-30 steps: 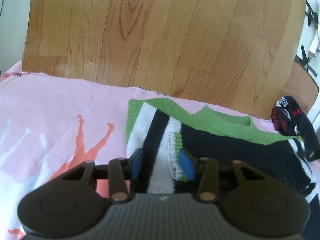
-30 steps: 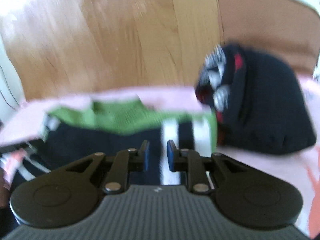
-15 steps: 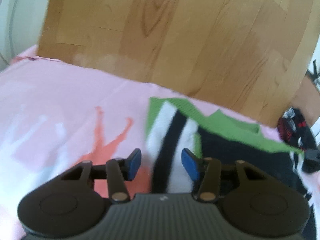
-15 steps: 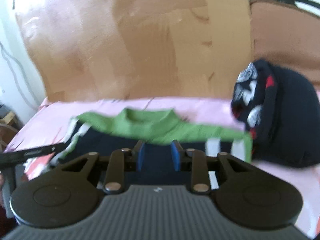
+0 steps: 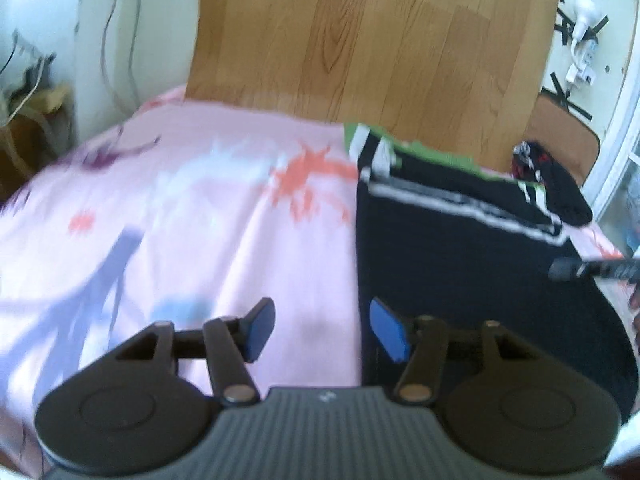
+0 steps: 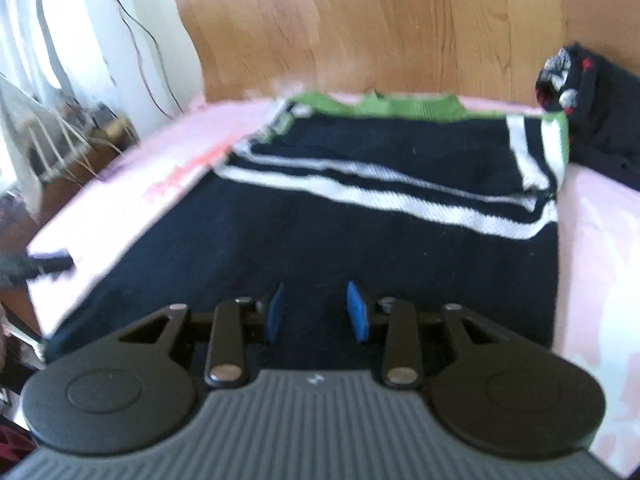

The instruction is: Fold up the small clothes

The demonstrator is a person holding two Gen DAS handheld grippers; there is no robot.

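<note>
- Both claws are off the cloth now, and the jaws have just been opening on each side, with nothing between the pads.
- The left gripper [image 5: 322, 330] stands released over the pink bedsheet [image 5: 192, 216]. The sweater's left edge runs just ahead of its right pad, so the claw straddles the border of cloth and sheet.
- The right gripper [image 6: 316, 312] is released too, its jaws set narrower, hovering above the plain navy body of the sweater [image 6: 360, 240], which fills the space ahead of it.
- The sweater lies flat on the bed. Both sleeves, with their white stripes and green cuffs, look folded across its far half, up toward the wooden headboard [image 6: 380, 28].
- By my reading the sleeve folds are done, and the claws sit near the hem to take the bottom edge next.
- Ahead and to the right of the right claw, a dark garment [image 6: 600, 120] with a red and white print sits bundled beside the sweater, touching its cuff corner; whether it is folded I cannot tell.
- In the left view the tip of the other gripper pokes in at the right edge, over the navy cloth.
- Both views are blurred, so fine creases cannot be made out.
</note>
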